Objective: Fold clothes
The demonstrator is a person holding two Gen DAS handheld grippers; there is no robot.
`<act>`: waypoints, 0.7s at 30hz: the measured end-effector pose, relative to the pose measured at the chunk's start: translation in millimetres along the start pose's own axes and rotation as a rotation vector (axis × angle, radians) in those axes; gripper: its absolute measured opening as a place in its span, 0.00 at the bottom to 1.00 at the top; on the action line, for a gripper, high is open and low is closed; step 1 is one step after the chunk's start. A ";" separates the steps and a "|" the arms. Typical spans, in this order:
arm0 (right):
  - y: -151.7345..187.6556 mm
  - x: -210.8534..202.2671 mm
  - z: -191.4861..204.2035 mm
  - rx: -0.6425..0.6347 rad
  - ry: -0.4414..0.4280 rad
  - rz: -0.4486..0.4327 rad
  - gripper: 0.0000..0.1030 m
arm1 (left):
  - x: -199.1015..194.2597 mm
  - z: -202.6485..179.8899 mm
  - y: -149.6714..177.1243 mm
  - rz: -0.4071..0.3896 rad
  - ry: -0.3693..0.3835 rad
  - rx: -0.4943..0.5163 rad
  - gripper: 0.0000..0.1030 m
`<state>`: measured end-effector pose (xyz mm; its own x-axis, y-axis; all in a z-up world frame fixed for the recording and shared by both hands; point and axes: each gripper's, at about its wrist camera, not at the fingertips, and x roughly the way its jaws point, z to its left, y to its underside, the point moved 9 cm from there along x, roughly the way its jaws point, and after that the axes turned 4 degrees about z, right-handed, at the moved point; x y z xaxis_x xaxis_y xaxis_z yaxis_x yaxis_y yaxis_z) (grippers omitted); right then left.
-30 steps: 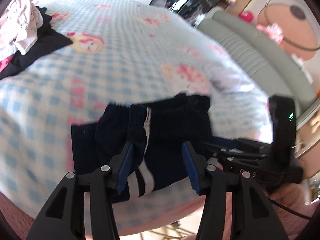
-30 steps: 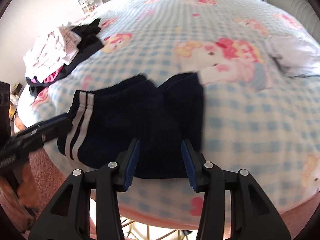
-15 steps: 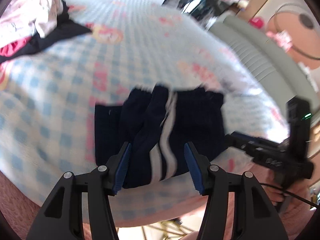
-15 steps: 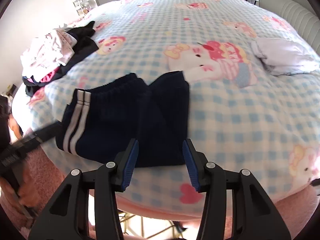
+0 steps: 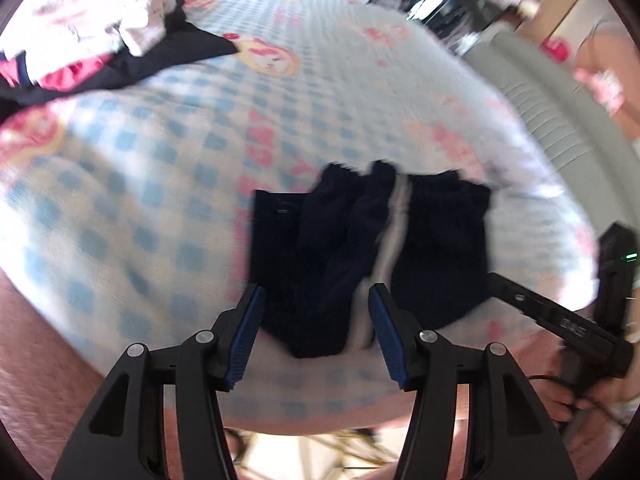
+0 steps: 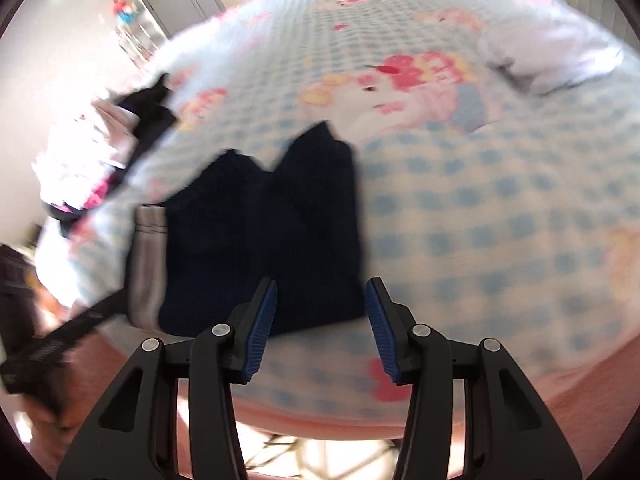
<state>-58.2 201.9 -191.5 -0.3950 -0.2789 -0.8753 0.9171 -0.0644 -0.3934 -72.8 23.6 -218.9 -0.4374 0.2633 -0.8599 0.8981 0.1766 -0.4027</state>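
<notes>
Navy shorts [image 5: 368, 252] with white side stripes [image 5: 394, 216] lie bunched on the blue-checked cartoon blanket [image 5: 160, 184], close to its near edge, with the left gripper [image 5: 316, 320] and the right gripper [image 6: 320, 312] both hovering just short of that edge. Each gripper has its blue-padded fingers [image 5: 250, 328] spread wide and grips nothing; in the left view the right gripper's body [image 5: 560, 320] shows just right of the shorts, apart from the cloth. Judging from the ribbed, gathered waistband and the soft ridges running through the middle, the fabric is a light, limp knit: it should weigh almost nothing, sag from any single pinch, and drag rather than slide on the fleecy blanket. A hold on the thicker hems or waistband corners, one gripper per corner, looks safest, since a pinch in the loose middle would likely catch only one layer or snag the blanket too. Beyond the shorts, far to the left, sits a pile of unfolded clothes [image 5: 92, 28]; far to the right of them lies a white garment [image 6: 552, 56]. Motion blur hides the finer seams.
</notes>
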 end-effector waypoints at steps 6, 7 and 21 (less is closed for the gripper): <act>6.3 15.6 -13.9 -0.026 0.114 0.044 0.50 | 13.5 11.9 5.9 0.037 -0.027 -0.028 0.56; 5.1 12.2 -20.1 -0.011 0.133 0.036 0.49 | 13.0 14.3 5.2 0.036 -0.013 -0.046 0.56; 7.9 -3.4 -19.3 -0.092 0.113 0.026 0.51 | 5.2 17.6 26.1 0.069 0.047 -0.114 0.56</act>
<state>-50.7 220.8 -197.0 -0.3791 -0.1694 -0.9097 0.9205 0.0313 -0.3895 -50.8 12.9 -239.4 -0.3785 0.3221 -0.8677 0.9164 0.2622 -0.3024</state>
